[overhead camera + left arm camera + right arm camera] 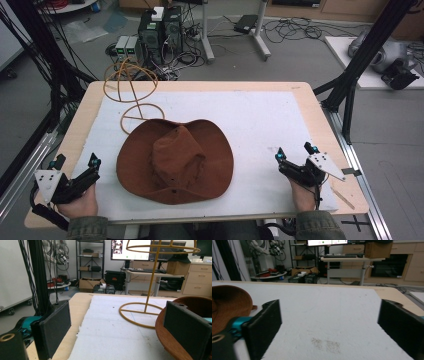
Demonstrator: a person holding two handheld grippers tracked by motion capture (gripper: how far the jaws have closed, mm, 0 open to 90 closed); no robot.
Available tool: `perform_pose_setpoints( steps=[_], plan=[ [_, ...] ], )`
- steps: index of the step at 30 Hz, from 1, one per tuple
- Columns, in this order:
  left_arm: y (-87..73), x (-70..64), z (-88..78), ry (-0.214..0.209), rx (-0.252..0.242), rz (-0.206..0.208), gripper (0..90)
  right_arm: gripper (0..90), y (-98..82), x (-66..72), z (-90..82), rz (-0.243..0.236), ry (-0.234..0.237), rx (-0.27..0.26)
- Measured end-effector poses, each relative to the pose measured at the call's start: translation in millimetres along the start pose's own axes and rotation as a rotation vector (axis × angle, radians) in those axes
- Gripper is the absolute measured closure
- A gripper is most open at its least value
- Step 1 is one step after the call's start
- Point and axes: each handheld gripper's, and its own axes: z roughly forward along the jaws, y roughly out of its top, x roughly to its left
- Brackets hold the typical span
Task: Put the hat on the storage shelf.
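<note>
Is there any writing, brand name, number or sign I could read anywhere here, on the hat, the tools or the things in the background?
None can be read.
Brown hat: no label or lettering shows.
Left gripper and right gripper: no marks to read.
Monitor in the left gripper view: a bright screen with small pictures, too blurred to read.
Cardboard boxes on the floor: no legible print.
Yellow wire hat stand: plain.

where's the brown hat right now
In the high view the brown hat lies mid-table on the white mat, nearer the left gripper, with the yellow wire stand just behind it.
</note>
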Motion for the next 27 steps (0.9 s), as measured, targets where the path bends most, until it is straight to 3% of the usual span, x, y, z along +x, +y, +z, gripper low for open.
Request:
perform_pose_setpoints(
  steps=[6, 15, 18, 22, 27],
  plan=[
    [0.1, 0.6, -1.1, -0.005, -0.005, -0.008, 8.2, 2.6, 10.4, 4.8, 2.8, 0.001, 0.063, -0.026],
    [-0.9, 2.9, 0.8, -0.002, 0.001, -0.033, 8.3, 2.6, 25.7, 23.1, 19.7, -0.055, 0.188, -0.008],
    [-0.8, 2.7, 1.3, -0.005, 0.002, -0.034, 8.6, 2.6, 31.5, 39.8, 32.0, -0.083, 0.246, -0.001],
    [-1.1, 2.9, 2.1, -0.01, 0.004, -0.036, 8.6, 2.6, 37.5, 56.8, 43.5, -0.085, 0.306, 0.009],
    [-1.3, 3.5, 2.5, -0.013, 0.003, -0.043, 8.6, 2.6, 44.9, 82.1, 61.4, -0.108, 0.422, 0.034]
  ],
)
